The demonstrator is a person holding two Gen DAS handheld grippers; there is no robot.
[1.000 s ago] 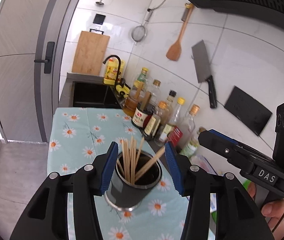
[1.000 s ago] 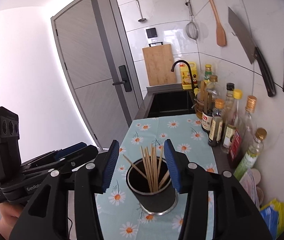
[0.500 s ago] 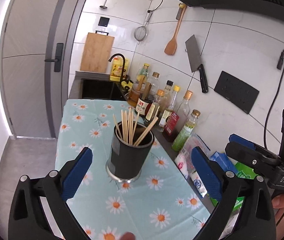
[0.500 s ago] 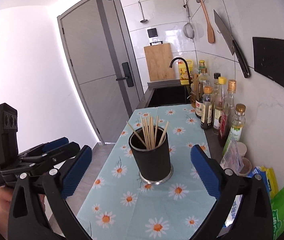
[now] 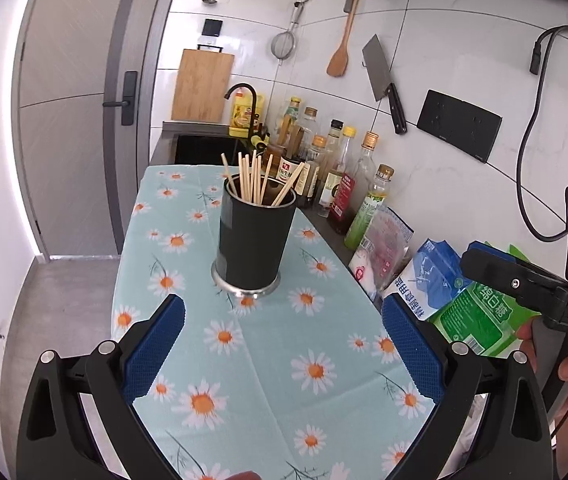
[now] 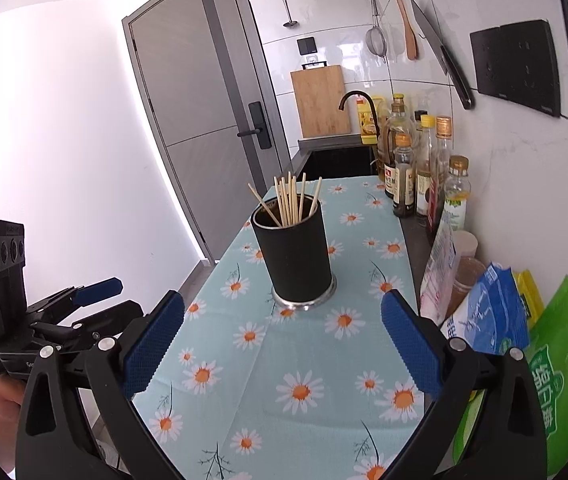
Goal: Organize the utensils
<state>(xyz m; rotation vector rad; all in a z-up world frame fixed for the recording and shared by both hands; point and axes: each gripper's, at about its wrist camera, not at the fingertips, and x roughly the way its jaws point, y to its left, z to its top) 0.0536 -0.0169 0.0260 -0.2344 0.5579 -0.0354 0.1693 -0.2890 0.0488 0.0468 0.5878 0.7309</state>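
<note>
A black cylindrical holder (image 5: pixel 253 238) (image 6: pixel 294 258) with a steel base stands upright on the daisy-print cloth (image 5: pixel 267 360) (image 6: pixel 304 364). Several wooden chopsticks (image 5: pixel 253 178) (image 6: pixel 290 200) stick out of its top. My left gripper (image 5: pixel 284 340) is open wide, well short of the holder, with only cloth between its blue pads. The right gripper (image 6: pixel 284 340) is likewise open wide and back from the holder, nothing between its pads. Each gripper also shows at the other view's edge: the right gripper (image 5: pixel 524 280) in the left wrist view, the left gripper (image 6: pixel 87 300) in the right wrist view.
Several sauce and oil bottles (image 5: pixel 340 184) (image 6: pixel 424 176) line the tiled wall. Food packets (image 5: pixel 444 292) (image 6: pixel 496 312) lie by the wall nearer me. Beyond the cloth are a sink (image 5: pixel 203 148), tap and cutting board (image 6: pixel 320 100). A cleaver (image 5: pixel 384 80) and spatula hang above. The counter drops off on the left.
Both grippers stood around the holder with jaws partly closed a second ago. They have since opened wide and drawn back and slightly down, leaving the holder standing on the cloth.
</note>
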